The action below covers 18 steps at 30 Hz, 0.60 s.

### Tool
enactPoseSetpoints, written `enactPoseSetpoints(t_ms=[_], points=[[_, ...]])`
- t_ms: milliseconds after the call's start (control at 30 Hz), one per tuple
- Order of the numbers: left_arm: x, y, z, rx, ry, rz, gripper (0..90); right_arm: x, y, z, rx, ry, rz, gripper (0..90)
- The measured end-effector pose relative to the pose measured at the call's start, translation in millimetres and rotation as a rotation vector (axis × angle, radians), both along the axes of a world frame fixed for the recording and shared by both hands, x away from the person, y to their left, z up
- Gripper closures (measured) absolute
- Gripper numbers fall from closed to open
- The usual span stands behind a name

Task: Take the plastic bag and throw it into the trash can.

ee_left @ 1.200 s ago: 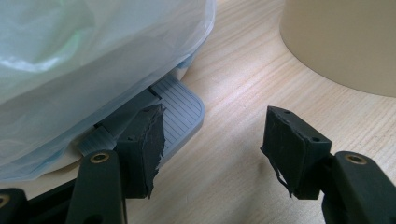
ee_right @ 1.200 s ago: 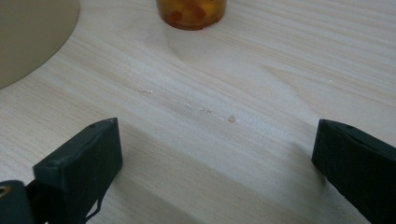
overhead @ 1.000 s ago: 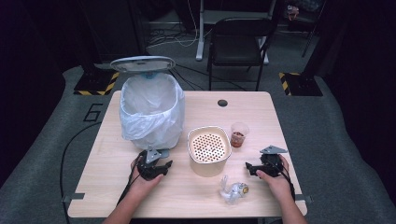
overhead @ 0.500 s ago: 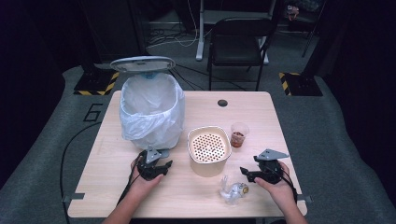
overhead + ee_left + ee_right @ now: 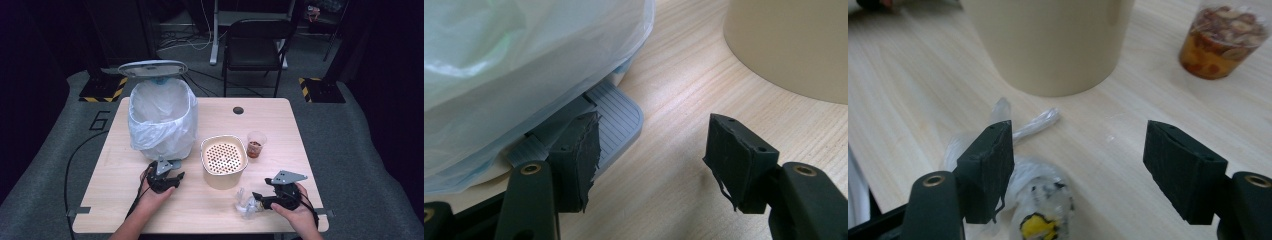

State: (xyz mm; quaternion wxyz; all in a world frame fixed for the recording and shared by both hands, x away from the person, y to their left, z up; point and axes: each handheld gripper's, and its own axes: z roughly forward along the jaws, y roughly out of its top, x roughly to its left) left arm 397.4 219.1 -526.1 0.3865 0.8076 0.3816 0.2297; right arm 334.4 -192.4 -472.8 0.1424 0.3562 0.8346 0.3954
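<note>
Flanking crumpled bag (image 5: 1038, 200), fingers (image 5: 990, 170) apart

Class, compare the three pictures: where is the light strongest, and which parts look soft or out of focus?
High view: the pale wooden table is lit, the surrounding room dark. Left gripper view: the translucent white bin liner looks soft and blurred. Right gripper view: the crumpled clear plastic wrapper near the lens is blurred, with a faint sheen on the wood.
</note>
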Motion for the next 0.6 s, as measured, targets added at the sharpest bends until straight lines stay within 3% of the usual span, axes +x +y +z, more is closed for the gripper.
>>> enactPoseSetpoints(t_ms=[167, 433, 500, 600], points=[[-0.1, -0.3, 0.0, 0.002, -0.001, 0.001, 38.5, -7.6, 6.4, -6.3, -0.009, 0.007, 0.017, 25.1], [-0.3, -1.0, -0.4, 0.005, -0.008, 0.003, 38.5, -14.2, 9.4, -17.1, 0.014, 0.025, 0.042, 27.5], [-1.1, -2.4, -0.5, 0.003, -0.001, 0.006, 38.5, -12.9, 9.2, -23.0, -0.012, 0.015, 0.065, 29.0], [-1.3, -3.2, -1.0, 0.009, -0.012, 0.009, 38.5, -9.5, 8.2, -30.1, -0.032, 0.051, 0.092, 30.6]])
